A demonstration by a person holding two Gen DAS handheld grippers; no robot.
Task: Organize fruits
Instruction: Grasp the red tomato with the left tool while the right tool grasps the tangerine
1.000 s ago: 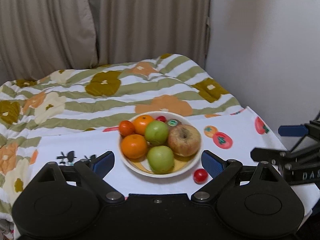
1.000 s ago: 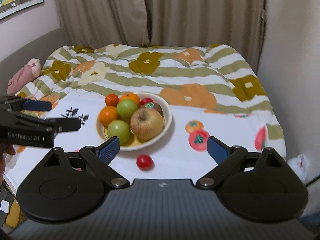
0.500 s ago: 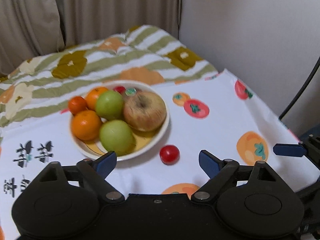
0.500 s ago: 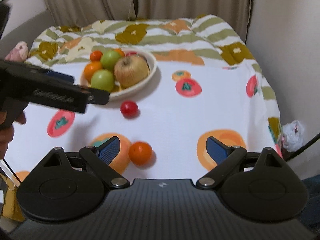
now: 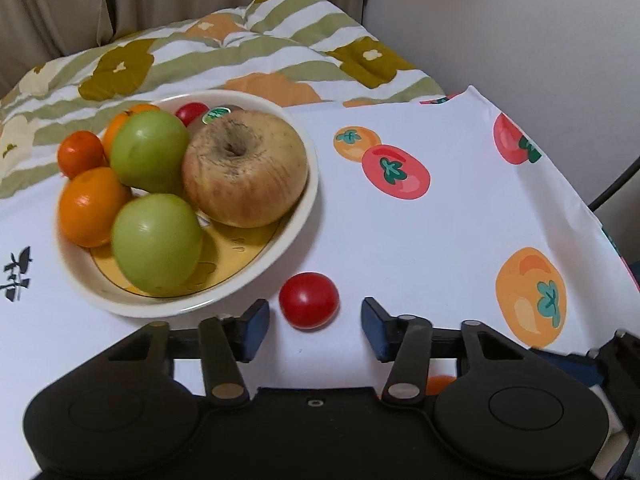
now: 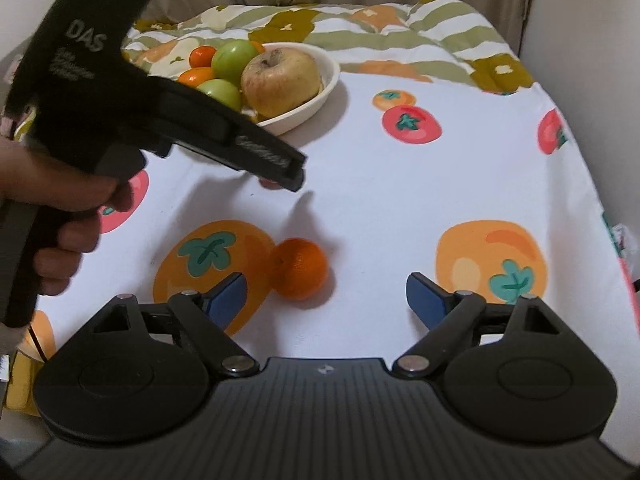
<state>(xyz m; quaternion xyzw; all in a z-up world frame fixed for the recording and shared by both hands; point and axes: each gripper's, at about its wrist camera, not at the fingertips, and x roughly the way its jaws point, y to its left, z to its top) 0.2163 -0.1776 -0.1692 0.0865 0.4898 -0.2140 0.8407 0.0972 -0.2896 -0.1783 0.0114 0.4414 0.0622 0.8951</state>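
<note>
My left tongs (image 5: 311,320), which have just been closing but are still spread, are sitting around the small red tomato (image 5: 309,300), slightly nearer their left pad, while my right tongs (image 6: 325,300) are spread beside the orange (image 6: 300,274).

Left claw (image 5: 314,322) narrower, around tomato (image 5: 309,300)
</note>
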